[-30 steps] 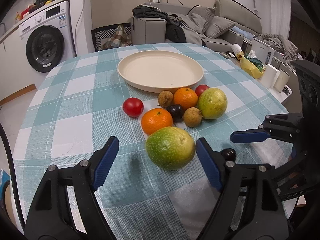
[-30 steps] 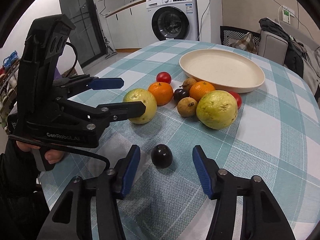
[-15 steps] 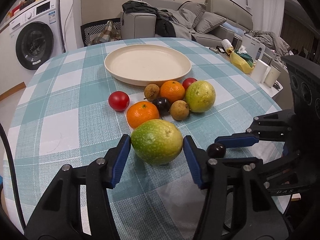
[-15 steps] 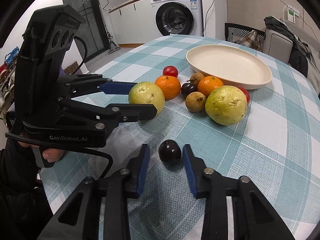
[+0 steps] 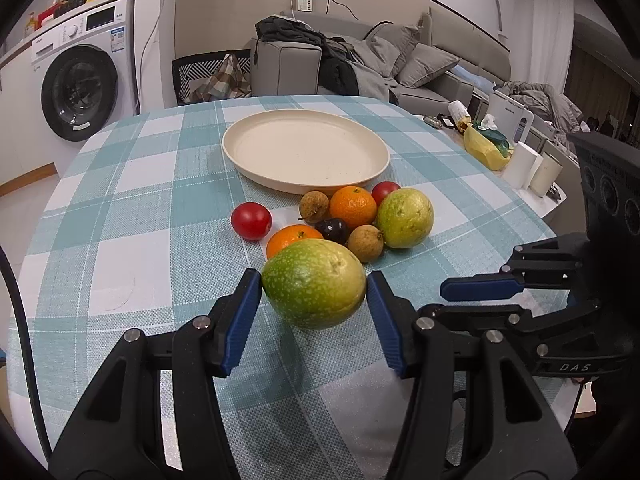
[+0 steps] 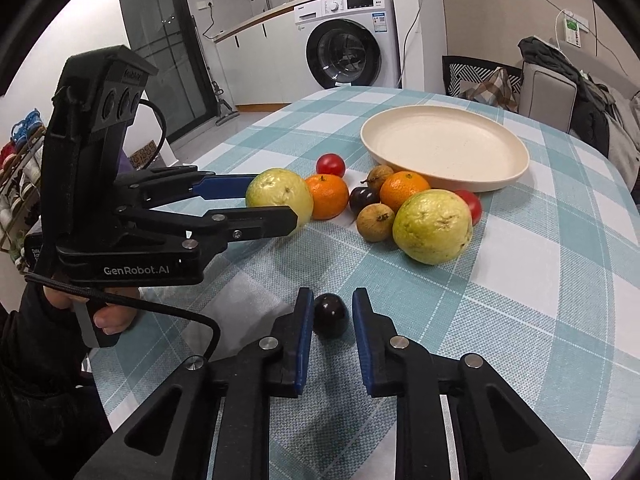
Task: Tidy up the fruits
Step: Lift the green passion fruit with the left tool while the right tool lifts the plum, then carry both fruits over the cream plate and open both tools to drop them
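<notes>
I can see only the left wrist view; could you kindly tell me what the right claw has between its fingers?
Observer: A small dark fruit; the right claw has just been closing its jaws and now grips it.
Operator: Is it in the pile?
Observer: No, it sits apart, on the near side of the big yellow-green fruit.
Operator: What lies beyond the washing machine?
Observer: A counter with a sink tap.

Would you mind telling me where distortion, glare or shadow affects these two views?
Left wrist view: fisheye bends the table edge, black corners, soft shadow under the green guava. Right wrist view: same bending, a glare spot on the dark plum, everything sharp.
</notes>
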The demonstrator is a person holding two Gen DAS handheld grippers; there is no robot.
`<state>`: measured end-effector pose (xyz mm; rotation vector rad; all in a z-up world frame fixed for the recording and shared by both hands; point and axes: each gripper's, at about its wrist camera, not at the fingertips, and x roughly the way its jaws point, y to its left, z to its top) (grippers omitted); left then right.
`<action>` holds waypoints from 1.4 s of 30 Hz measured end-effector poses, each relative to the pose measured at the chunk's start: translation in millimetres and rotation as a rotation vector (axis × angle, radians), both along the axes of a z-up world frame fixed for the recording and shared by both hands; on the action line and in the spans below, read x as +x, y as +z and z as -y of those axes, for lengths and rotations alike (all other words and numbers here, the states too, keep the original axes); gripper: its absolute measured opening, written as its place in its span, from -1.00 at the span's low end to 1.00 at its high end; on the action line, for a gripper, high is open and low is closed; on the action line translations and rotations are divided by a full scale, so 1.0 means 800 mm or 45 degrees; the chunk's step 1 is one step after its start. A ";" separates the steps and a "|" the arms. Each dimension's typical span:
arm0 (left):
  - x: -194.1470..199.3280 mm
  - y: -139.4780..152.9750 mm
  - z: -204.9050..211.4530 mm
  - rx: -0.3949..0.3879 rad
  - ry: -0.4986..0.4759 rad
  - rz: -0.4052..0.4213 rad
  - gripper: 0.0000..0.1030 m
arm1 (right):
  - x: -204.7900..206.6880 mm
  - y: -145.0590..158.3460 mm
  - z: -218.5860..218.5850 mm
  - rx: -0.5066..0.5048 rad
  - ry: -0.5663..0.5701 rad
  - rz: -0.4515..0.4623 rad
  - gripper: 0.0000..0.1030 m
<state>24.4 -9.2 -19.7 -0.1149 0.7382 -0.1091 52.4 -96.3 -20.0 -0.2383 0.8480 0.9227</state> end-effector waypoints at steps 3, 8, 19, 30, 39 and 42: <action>-0.001 -0.001 0.001 0.006 0.003 -0.007 0.00 | -0.002 -0.001 -0.002 0.006 0.028 -0.022 -0.58; -0.002 -0.002 0.005 0.016 -0.009 -0.002 0.01 | -0.002 -0.010 -0.009 -0.027 0.030 -0.035 -0.43; -0.002 -0.002 0.004 0.014 0.003 0.012 0.00 | -0.005 -0.017 -0.012 -0.065 0.025 -0.021 -0.54; 0.003 0.010 0.003 0.006 0.025 0.067 0.00 | 0.003 0.019 0.015 0.078 -0.067 0.066 -0.55; 0.026 0.017 0.003 0.027 0.057 0.100 0.01 | 0.042 0.046 0.041 0.213 -0.214 0.122 -0.55; 0.037 0.020 0.001 0.026 0.065 0.112 0.01 | 0.053 0.052 0.045 0.231 -0.244 0.139 -0.55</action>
